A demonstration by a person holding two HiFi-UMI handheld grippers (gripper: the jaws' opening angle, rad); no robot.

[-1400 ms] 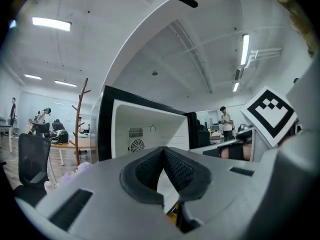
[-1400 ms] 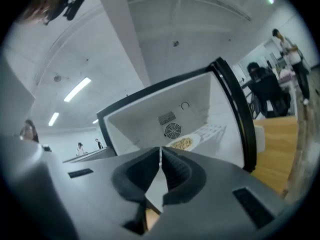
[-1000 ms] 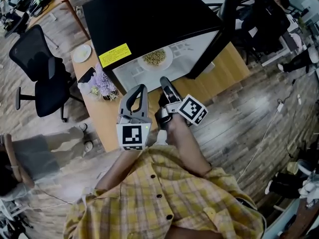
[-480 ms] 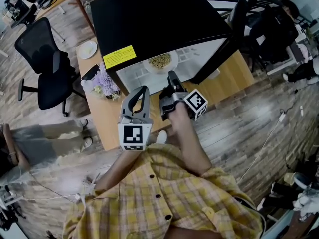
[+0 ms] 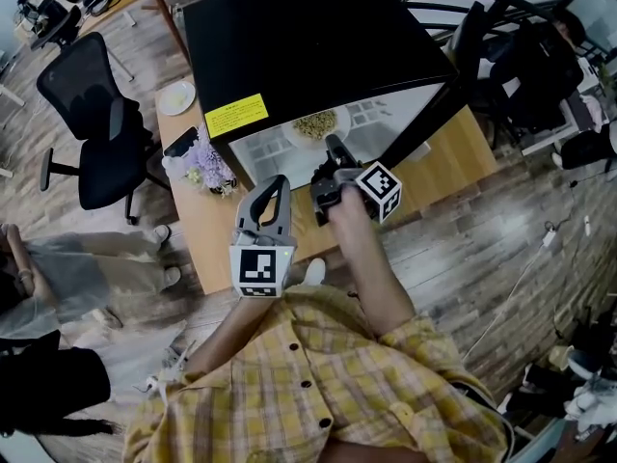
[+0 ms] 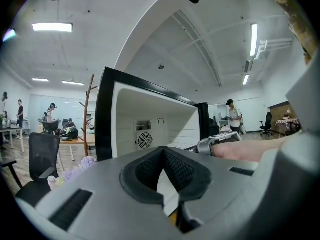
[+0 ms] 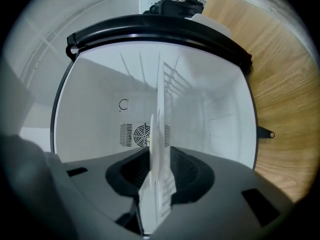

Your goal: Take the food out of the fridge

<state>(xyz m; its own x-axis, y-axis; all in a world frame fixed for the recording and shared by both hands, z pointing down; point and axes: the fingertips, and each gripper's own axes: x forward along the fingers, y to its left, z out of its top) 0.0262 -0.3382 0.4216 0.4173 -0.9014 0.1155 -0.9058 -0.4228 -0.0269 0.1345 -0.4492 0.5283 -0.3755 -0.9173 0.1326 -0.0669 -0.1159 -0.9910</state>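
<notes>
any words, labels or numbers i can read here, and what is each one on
No text here can be read as words.
The yellow label on the fridge top: dark print, too small to read.
The left marker cube and right marker cube: black-and-white square codes, no letters.
The round mark on the fridge's back wall: a symbol, no legible text.

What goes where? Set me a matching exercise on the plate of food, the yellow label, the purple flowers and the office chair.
Things:
1. plate of food
2. yellow label
3. purple flowers
4. office chair

Places:
A. on the floor
B. on the table, beside the fridge
C. on top of the fridge
D. inside the fridge

Pairs: 1-D, 2-C, 3-B, 4-A
</notes>
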